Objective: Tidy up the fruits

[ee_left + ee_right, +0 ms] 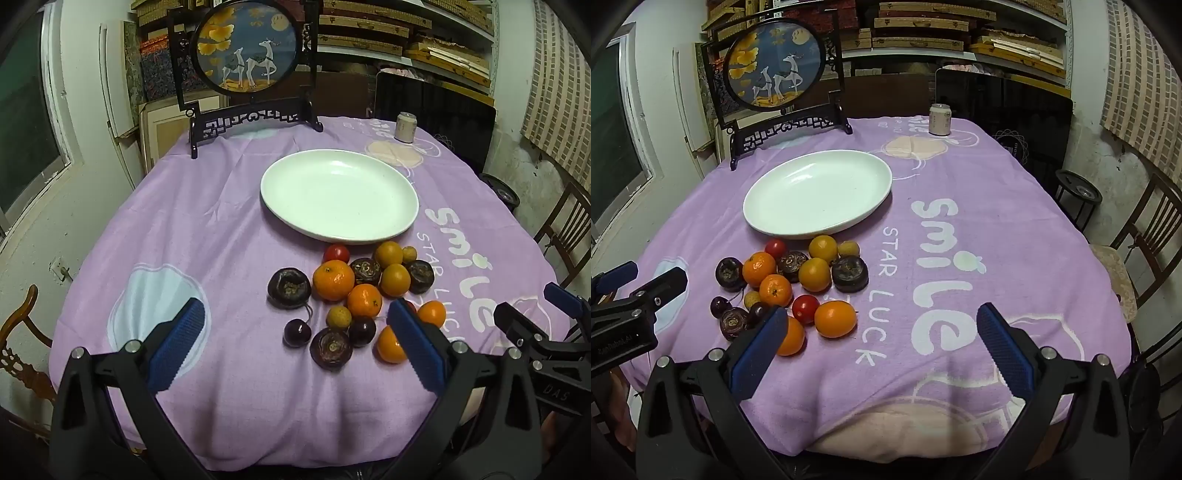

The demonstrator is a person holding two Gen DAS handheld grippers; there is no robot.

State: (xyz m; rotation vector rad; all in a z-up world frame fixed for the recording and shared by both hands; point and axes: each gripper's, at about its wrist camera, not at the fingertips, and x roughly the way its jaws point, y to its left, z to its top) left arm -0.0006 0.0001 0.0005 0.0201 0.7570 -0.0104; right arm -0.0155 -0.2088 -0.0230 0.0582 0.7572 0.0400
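Left wrist view: left gripper (295, 347) has fingers wide apart, nothing between the pads, hovering over the near table edge and pitched down at the fruit pile (354, 299). Right gripper (882, 350) is the same: fingers spread, empty, aimed at bare cloth (1015, 240) with the pile off at its 10 o'clock. Plate (295, 218) is white, empty, sitting at 12 o'clock from the pile, rim almost touching the top tomato (336, 253). Pile is mixed: tangerines, small yellow-orange citrus, dark flat-topped fruits, cherries, two small tan ones, all packed touching each other. Nothing moved to the plate yet, so I'd call this the start; step in hand is picking the first fruit. My take: go for outliers first, not the middle. Left takes the dark fruit (289, 288) at the pile's 9 o'clock, free on its left side. Right takes the orange one (835, 318) at the pile's 4 o'clock, nearest its left pad and open on the right. Come down with pads straddling the fruit, one pad in the open side, close gently since round fruit will roll or squirt out. Cherries are small and soft-looking; leave for last. Can (940, 119) and deer screen (775, 66) at the far edge are clear of the path.
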